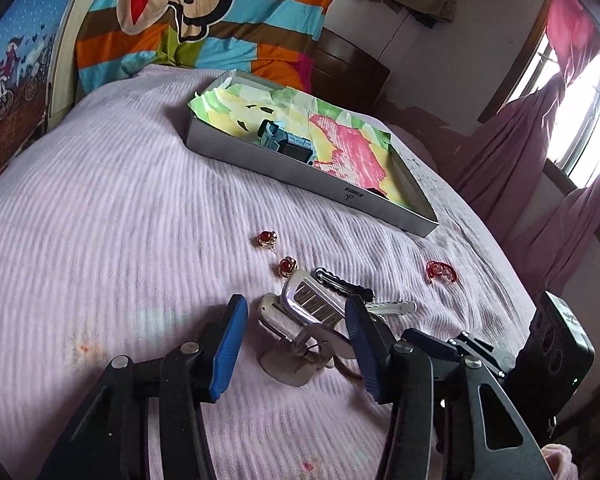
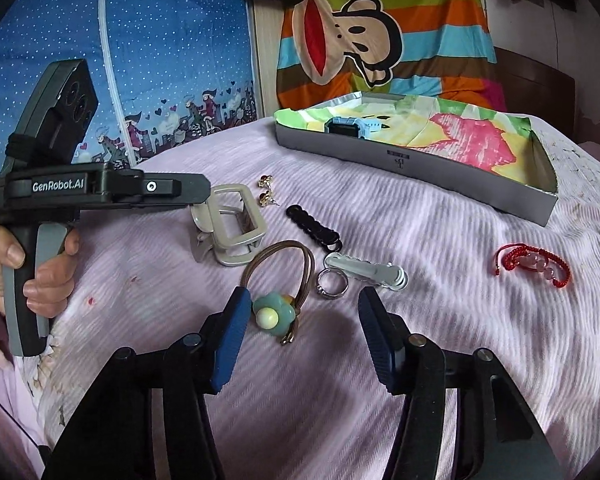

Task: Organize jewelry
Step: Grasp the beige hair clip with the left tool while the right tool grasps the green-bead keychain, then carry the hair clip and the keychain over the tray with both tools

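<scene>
Presently the left gripper [image 1: 296,334] is spread wide around a silver hair claw [image 1: 300,312] on the ribbed lilac bed cover [image 1: 100,220]. The right gripper [image 2: 300,334] is likewise spread, beside a flower hair tie [image 2: 274,314]. A slim silver clip [image 2: 364,270] lies lengthwise left to right, touching a metal ring [image 2: 333,283]. The grey box [image 2: 412,164] stands beyond.

A ribbed, matt lilac cloth blanket [image 2: 420,240] is covering the bed. The grey cardboard box [image 2: 400,160] is holding crinkled coloured paper [image 2: 472,136]. The silver hair claw [image 2: 236,228] is gleaming like polished metal, as is the ring [image 2: 332,282]. The red bracelet [image 2: 534,266] is showing woven cord with glossy beads. The tongs' blue pads [image 2: 232,336] are looking rubbery and finely ridged.
</scene>
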`<act>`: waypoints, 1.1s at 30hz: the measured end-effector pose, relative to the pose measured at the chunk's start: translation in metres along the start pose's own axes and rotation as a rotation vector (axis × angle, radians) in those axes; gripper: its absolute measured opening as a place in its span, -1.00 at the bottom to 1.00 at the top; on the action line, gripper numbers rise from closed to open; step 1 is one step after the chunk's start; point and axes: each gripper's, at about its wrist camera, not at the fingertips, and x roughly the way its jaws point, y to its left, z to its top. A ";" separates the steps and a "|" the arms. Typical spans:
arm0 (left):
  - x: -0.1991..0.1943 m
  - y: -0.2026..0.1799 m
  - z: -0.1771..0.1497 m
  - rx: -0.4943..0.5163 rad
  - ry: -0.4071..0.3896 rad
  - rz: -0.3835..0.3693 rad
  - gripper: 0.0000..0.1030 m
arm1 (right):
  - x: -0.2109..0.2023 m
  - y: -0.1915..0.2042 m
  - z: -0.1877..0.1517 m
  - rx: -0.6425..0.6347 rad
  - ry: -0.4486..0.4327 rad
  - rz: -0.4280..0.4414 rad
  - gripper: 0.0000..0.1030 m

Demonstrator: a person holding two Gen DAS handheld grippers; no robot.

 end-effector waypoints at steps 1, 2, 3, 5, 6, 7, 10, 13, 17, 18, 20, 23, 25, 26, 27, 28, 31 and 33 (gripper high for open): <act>0.002 0.001 0.001 -0.010 0.005 -0.011 -0.19 | 0.002 0.001 -0.001 -0.003 0.009 0.005 -0.07; 0.003 0.001 0.001 -0.015 0.007 -0.020 -0.25 | 0.005 0.001 -0.001 -0.005 0.018 0.012 -0.10; 0.004 0.001 0.002 -0.015 0.011 -0.027 -0.36 | 0.006 0.002 0.000 -0.006 0.025 0.018 -0.15; 0.007 -0.002 0.002 -0.008 0.024 -0.039 -0.47 | 0.009 0.003 0.000 -0.011 0.037 0.028 -0.20; 0.008 -0.003 0.002 0.000 0.029 -0.035 -0.51 | 0.010 0.003 0.000 -0.010 0.043 0.033 -0.23; 0.009 -0.004 0.003 0.008 0.037 -0.033 -0.52 | 0.010 0.004 0.000 -0.011 0.046 0.035 -0.28; 0.011 -0.009 0.002 0.024 0.064 -0.023 -0.58 | 0.011 0.005 0.000 -0.012 0.052 0.042 -0.41; 0.012 -0.013 0.002 0.045 0.098 0.004 -0.61 | 0.012 0.004 0.000 -0.007 0.055 0.044 -0.51; 0.011 -0.018 0.000 0.068 0.138 0.029 -0.72 | 0.012 0.002 0.000 0.006 0.055 0.044 -0.52; 0.011 -0.020 -0.001 0.073 0.146 0.028 -0.73 | 0.012 0.002 0.000 0.007 0.055 0.043 -0.52; 0.010 -0.023 -0.003 0.087 0.148 0.038 -0.74 | 0.012 0.002 0.000 0.008 0.056 0.041 -0.53; 0.009 -0.027 -0.004 0.098 0.140 0.049 -0.76 | 0.013 0.002 0.000 0.006 0.056 0.038 -0.54; 0.008 -0.029 -0.005 0.101 0.129 0.049 -0.77 | 0.013 0.002 0.000 0.007 0.057 0.035 -0.55; 0.008 -0.029 -0.005 0.097 0.125 0.044 -0.79 | 0.013 0.003 0.000 0.007 0.057 0.034 -0.55; 0.007 -0.029 -0.005 0.093 0.121 0.038 -0.80 | 0.012 0.003 0.000 0.008 0.056 0.033 -0.56; 0.006 -0.030 -0.004 0.089 0.115 0.033 -0.81 | 0.013 0.002 0.001 0.009 0.054 0.033 -0.56; 0.002 -0.035 -0.004 0.098 0.085 0.037 -0.84 | 0.009 0.000 0.001 0.015 0.038 0.038 -0.57; 0.000 -0.039 -0.004 0.112 0.076 0.045 -0.84 | 0.006 -0.002 0.001 0.024 0.026 0.042 -0.57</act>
